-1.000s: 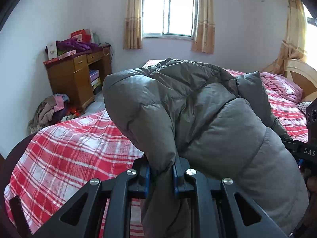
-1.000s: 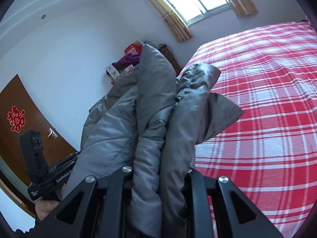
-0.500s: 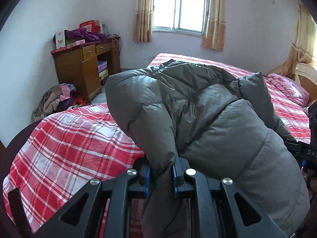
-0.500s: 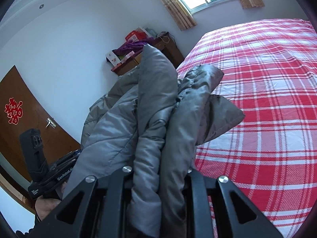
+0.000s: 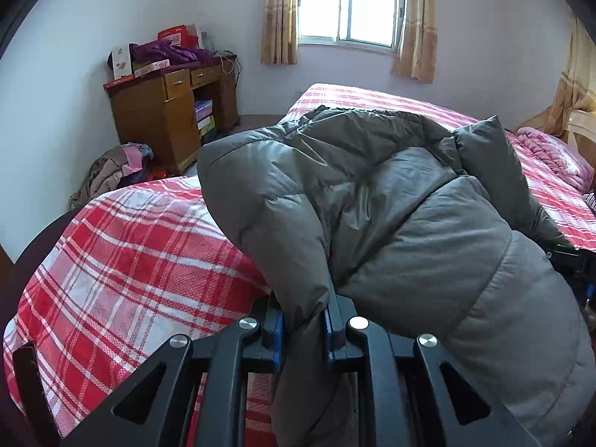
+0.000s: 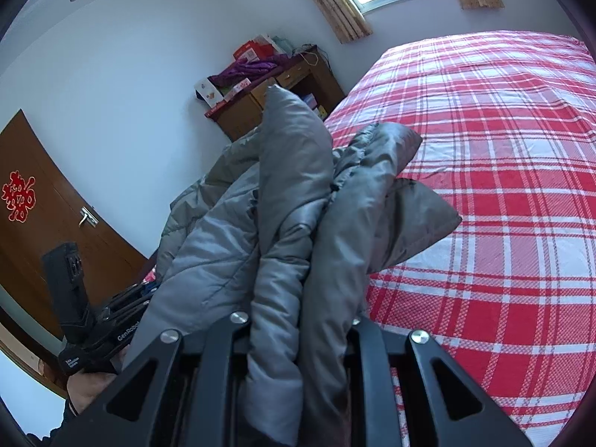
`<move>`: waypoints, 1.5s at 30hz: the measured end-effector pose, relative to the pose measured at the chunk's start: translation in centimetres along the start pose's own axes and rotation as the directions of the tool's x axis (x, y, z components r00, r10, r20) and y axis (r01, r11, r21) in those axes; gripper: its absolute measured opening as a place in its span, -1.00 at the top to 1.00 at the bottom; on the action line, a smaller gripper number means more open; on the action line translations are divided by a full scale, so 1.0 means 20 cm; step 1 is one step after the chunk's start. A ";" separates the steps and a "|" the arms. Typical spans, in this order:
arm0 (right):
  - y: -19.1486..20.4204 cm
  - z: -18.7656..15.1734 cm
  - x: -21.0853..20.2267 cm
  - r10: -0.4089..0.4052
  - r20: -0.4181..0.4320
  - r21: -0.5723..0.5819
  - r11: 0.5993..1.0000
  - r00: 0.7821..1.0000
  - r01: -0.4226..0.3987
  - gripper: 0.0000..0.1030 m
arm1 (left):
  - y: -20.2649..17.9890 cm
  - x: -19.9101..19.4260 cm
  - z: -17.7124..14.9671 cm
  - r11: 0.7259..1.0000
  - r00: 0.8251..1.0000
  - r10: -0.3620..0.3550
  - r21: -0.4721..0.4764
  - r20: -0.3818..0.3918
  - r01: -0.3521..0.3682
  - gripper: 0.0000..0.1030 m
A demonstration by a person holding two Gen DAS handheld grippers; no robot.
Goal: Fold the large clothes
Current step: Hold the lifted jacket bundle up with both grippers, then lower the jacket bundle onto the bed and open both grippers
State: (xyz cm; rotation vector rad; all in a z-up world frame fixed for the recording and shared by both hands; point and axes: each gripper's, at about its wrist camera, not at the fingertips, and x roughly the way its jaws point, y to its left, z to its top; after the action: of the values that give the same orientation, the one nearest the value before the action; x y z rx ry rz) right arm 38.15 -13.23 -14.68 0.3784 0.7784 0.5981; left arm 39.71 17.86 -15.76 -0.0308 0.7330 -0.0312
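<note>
Grey puffer jacket (image 5: 391,201) bunched, held up above the plaid bed (image 5: 123,246), long axis stretched sideways between left gripper (image 5: 303,326) and right gripper (image 6: 298,329), both fingers clenched on its fabric.

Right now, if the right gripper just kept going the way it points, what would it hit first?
The right gripper is shut on the grey jacket, which fills its path. Beyond that, it would probably land on the plaid bed, though depth is hard to judge.
</note>
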 end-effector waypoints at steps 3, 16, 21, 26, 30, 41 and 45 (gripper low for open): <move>-0.01 -0.01 0.04 -0.010 -0.012 -0.001 1.000 1.000 0.010 0.61 | 0.02 0.02 -0.02 1.000 1.000 0.010 0.006 -0.005 -0.010 0.68; -0.01 -0.04 0.12 -0.035 -0.045 -0.021 0.999 0.998 0.034 0.61 | 0.07 0.09 -0.07 0.999 0.999 0.036 0.004 -0.012 -0.035 0.64; -0.02 -0.04 0.15 -0.048 -0.053 -0.025 0.999 0.997 0.047 0.61 | 0.06 0.10 -0.08 0.998 0.998 0.057 0.019 -0.008 -0.057 0.54; 0.00 -0.04 0.17 -0.062 -0.059 -0.040 0.997 0.996 0.060 0.61 | 0.06 0.10 -0.09 0.998 0.998 0.059 0.019 -0.008 -0.059 0.52; 0.01 -0.04 0.19 -0.073 -0.064 -0.054 0.996 0.995 0.070 0.61 | 0.06 0.11 -0.10 0.998 0.998 0.063 0.022 -0.004 -0.063 0.51; -0.01 -0.05 0.21 -0.101 -0.071 -0.059 0.994 0.992 0.097 0.60 | 0.05 0.14 -0.10 0.995 0.995 0.101 0.008 0.003 -0.101 0.15; 0.01 -0.06 0.22 -0.142 -0.062 -0.099 0.986 0.988 0.135 0.59 | 0.06 0.15 -0.10 0.993 0.993 0.117 0.009 0.005 -0.117 0.07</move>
State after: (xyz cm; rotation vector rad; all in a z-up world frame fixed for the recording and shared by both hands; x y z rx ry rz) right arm 39.71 -10.21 -17.72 0.2153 0.8319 0.5174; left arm 40.55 18.87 -19.25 0.0212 0.7291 0.0776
